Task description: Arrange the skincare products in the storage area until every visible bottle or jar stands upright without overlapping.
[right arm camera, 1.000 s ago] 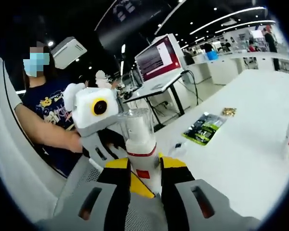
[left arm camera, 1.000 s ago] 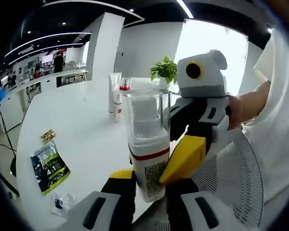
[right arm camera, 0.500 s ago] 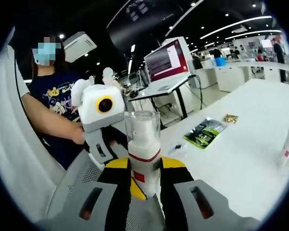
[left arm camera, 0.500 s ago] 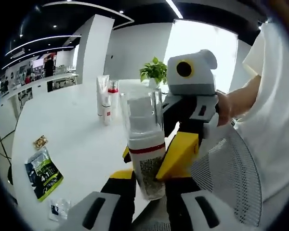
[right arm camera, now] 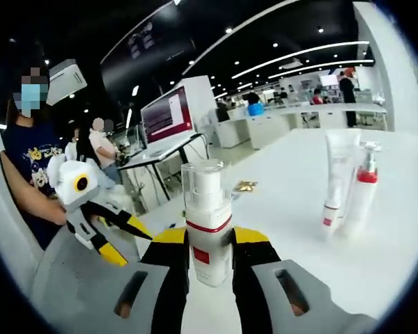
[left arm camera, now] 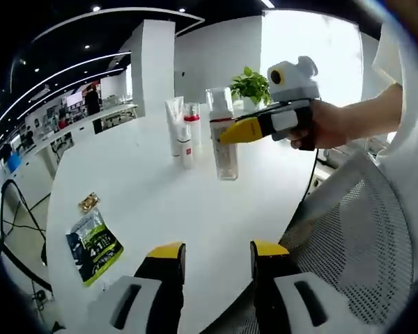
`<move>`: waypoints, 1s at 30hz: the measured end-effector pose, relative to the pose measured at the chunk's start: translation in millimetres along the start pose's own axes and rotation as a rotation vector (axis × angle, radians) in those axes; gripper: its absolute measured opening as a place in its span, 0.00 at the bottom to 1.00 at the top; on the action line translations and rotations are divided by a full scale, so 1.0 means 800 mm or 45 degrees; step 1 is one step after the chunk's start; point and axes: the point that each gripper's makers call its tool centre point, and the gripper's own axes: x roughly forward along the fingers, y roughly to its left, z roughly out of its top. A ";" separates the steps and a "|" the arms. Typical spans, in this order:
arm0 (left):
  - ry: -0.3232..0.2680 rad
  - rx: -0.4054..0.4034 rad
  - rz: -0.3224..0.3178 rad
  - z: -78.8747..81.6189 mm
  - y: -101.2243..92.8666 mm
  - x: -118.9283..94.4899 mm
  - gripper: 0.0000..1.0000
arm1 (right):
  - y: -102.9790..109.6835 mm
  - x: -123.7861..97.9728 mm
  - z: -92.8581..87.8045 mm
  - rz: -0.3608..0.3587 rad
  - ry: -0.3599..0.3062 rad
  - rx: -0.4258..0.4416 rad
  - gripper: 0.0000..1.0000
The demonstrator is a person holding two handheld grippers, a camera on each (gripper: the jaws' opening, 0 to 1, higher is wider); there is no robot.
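Right gripper (right arm camera: pixel 210 243): jaws clamped on the pump bottle (right arm camera: pixel 207 223), held upright above the tabletop (right arm camera: pixel 299 209).
Left gripper (left arm camera: pixel 216 254): jaws apart, holding nothing.
Tube (left arm camera: pixel 174 126) and red-collared bottle (left arm camera: pixel 191 129): stood together, at 11 o'clock from the pump bottle in the left gripper view.
Green packet (left arm camera: pixel 92 240): flat, at 9 o'clock.

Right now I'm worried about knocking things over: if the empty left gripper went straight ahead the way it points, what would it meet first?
Probably nothing at first: ahead of the left gripper lies bare white table. Farther on is the pump bottle held by the right gripper, though depth is unclear.
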 end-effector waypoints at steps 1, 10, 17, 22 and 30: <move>0.002 -0.004 0.001 -0.001 0.000 0.000 0.38 | -0.015 -0.003 0.000 -0.043 -0.008 -0.022 0.20; 0.051 -0.025 0.065 -0.012 0.013 0.011 0.81 | -0.115 -0.006 -0.009 -0.254 -0.044 0.003 0.20; 0.052 -0.042 0.074 -0.013 0.018 0.011 0.83 | -0.156 0.004 -0.020 -0.331 -0.035 0.008 0.20; 0.025 -0.065 0.053 -0.009 0.013 0.013 0.89 | -0.170 0.013 -0.020 -0.373 -0.042 0.008 0.20; 0.016 -0.084 0.039 -0.008 0.012 0.014 0.88 | -0.190 0.021 -0.021 -0.424 -0.053 -0.037 0.21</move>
